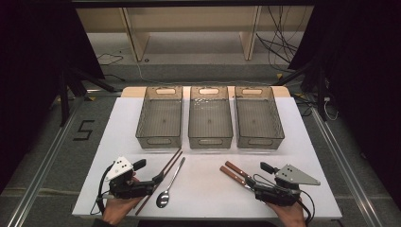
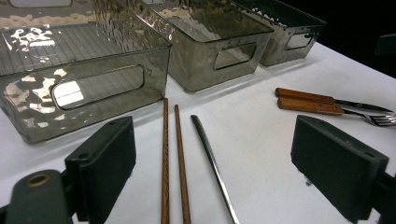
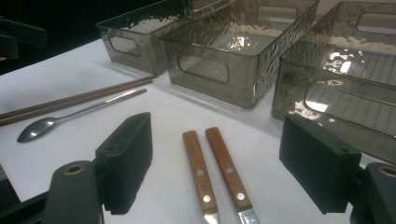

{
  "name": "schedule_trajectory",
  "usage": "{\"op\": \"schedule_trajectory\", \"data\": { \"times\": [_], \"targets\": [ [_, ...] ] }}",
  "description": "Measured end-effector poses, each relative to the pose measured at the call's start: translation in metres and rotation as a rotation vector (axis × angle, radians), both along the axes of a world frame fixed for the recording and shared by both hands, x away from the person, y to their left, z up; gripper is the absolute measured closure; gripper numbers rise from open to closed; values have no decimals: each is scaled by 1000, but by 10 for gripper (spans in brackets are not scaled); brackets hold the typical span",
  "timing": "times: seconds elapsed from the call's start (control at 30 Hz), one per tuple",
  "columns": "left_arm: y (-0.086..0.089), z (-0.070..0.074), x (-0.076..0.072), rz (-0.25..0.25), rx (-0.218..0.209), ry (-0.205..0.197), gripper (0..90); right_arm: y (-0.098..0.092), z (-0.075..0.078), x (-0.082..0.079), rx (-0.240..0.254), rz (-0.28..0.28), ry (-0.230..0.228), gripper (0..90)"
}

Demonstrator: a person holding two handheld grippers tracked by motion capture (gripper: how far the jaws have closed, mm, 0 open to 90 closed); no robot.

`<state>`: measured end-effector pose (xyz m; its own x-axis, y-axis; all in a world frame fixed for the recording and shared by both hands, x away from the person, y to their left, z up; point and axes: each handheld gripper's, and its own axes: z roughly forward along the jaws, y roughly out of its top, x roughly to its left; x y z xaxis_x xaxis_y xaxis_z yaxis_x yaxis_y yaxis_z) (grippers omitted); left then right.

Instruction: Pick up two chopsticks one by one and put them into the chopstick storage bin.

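On the white table [image 1: 203, 198] a pair of brown chopsticks [image 1: 165, 168] lies beside a metal spoon [image 1: 171, 180] at the front left. A knife and a fork with wooden handles [image 1: 233, 171] lie at the front right. My left gripper [image 1: 158, 178] stands open low over the near part of the chopsticks. In the left gripper view the chopsticks [image 2: 165, 154] and the spoon handle [image 2: 210, 154] run between its wide jaws, untouched. My right gripper [image 1: 248, 183] is open too, with the two wooden handles [image 3: 198, 172] lying between its pads in the right gripper view.
Three smoky see-through bins stand in a row at the back of the table: left [image 1: 158, 141], middle [image 1: 210, 141], right [image 1: 260, 142], each with nothing inside. Black stands and cables surround the table. Bare white surface lies between the two sets of cutlery.
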<state>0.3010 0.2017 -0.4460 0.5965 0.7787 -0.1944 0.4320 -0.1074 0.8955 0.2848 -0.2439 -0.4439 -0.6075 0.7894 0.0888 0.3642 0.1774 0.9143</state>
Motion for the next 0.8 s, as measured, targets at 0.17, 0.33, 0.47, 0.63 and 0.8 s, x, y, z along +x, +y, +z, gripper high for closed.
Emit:
{"op": "schedule_trajectory", "data": {
  "times": [0.17,0.33,0.47,0.63,0.8],
  "targets": [
    [0,1,0,-6,-1,0,135,0,0,0,-1,0,-1,263],
    [-1,1,1,-13,3,12,136,1,0,0,-8,4,-1,263],
    [0,5,2,-13,12,20,136,2,0,0,-9,5,-1,263],
    [-3,13,6,2,96,58,151,3,-1,0,-18,7,4,263],
    [-6,24,12,8,183,129,156,5,-1,-1,-28,14,4,263]
  ]
}}
